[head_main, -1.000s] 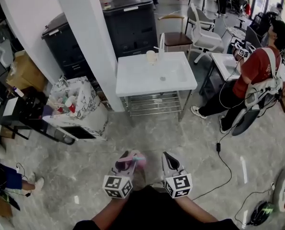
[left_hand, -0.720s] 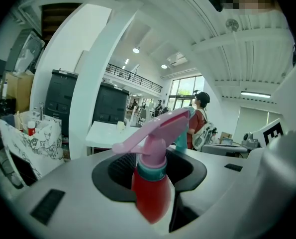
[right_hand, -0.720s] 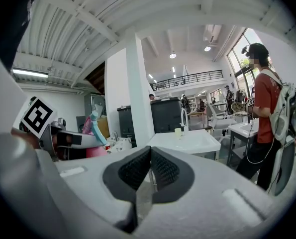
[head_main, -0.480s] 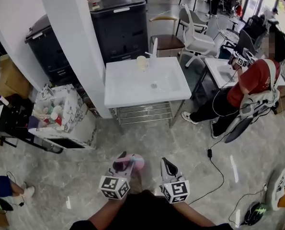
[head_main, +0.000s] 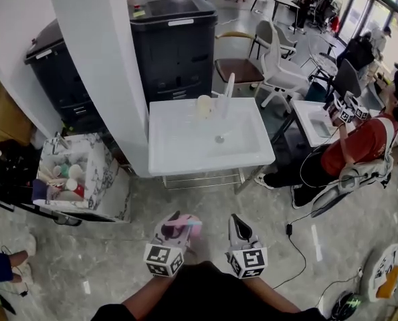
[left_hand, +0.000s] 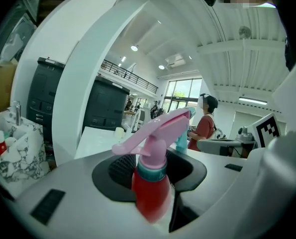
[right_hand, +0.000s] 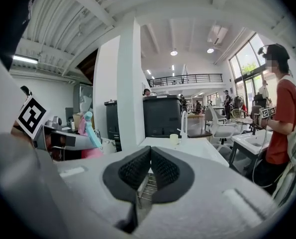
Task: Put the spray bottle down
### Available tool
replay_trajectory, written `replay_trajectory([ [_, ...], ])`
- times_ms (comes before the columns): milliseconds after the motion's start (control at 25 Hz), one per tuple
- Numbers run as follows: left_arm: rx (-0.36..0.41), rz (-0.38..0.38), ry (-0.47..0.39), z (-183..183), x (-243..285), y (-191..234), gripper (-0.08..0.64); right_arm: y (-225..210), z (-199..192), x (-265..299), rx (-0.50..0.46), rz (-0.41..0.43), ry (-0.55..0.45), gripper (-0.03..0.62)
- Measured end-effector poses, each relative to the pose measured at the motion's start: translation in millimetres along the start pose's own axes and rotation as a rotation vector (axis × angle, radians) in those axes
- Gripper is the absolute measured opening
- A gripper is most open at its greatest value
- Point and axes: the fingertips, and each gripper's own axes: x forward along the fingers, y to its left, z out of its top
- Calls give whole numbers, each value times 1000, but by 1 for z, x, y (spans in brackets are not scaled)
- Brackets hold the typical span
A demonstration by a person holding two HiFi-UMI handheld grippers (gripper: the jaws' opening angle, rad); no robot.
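Floor: grey marbled tile [head_main: 118,246], under and around left tongs [head_main: 178,223] and right tongs [head_main: 234,219].
Straight ahead of both: white sink table [head_main: 185,149], tall white tap [head_main: 228,89], wire shelf [head_main: 202,178] beneath.
Beyond it: large dark cabinet [head_main: 178,45].
Ahead-left: broad white pillar [head_main: 98,59], second dark cabinet [head_main: 58,72] behind it; nearer, marble-patterned open box [head_main: 108,179].
Ahead-right of right tongs: wooden-seat chair [head_main: 239,69], white office chair [head_main: 279,59], second white basin table [head_main: 312,122], seated person in red top [head_main: 359,146].
Right, near: black cable [head_main: 299,246] on floor.
Far right: tall windows [right_hand: 245,66], daylight.
Ceiling: white, round lamps [right_hand: 173,52].
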Motion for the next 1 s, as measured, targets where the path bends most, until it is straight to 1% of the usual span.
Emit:
replay_trajectory([
  [160, 2, -45, 38, 6, 35, 33, 172, -2, 10, 54, -18, -17, 16, -2],
  [280, 15, -78, 55, 18, 60, 54, 172, -9, 20, 89, -10, -45, 17, -2],
  [440, 34, -99, 12, 46, 83, 76, 172, -16, 26, 126, -6, -70, 43, -3],
  [520, 40, -99, -3, 57, 91, 90, 172, -13, 25, 139, -3, -76, 57, -2],
  [680, 82, -97, -7, 67, 106, 113, 172, -10, 21, 154, -1, -79, 75, -2],
  [840, 60, -76, 2, 64, 111, 124, 172, -13, 18, 162, 10, -80, 79, -2],
  [920, 36, -59, 12, 59, 113, 129, 172, -14, 17, 169, 18, -71, 81, -2],
  [1000, 35, -40, 13, 55, 115, 135, 172, -13, 13, 180, 23, -57, 88, -3],
])
